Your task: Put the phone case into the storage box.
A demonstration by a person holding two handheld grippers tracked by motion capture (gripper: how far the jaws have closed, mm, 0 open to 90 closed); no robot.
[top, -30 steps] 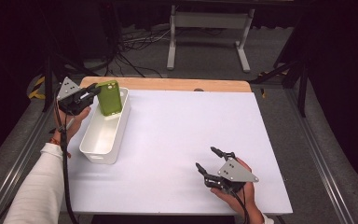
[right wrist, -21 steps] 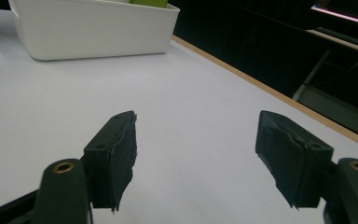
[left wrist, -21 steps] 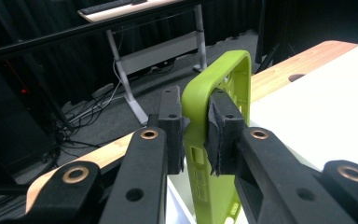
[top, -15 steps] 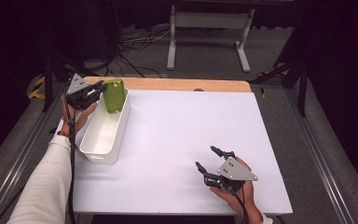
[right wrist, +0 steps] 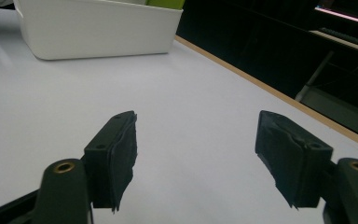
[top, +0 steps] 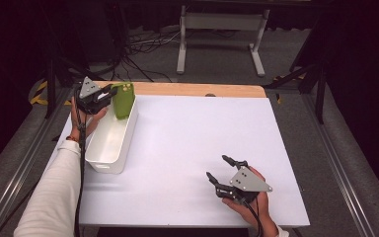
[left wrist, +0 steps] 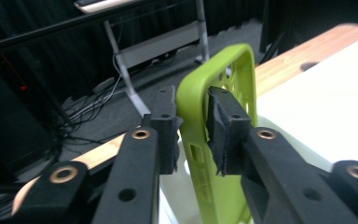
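One green phone case [top: 123, 99] stands in white bin [top: 109, 143]

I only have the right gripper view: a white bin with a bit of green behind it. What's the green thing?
Observer: A green phone case, standing upright at the far end of the bin.
Operator: Is anything holding it?
Observer: Yes, the left gripper. Its fingers sit on either side of the case's wall and have just been opening.
Operator: Is it on the bin's floor?
Observer: Its lower end is below the rim; whether it touches the floor I cannot tell.
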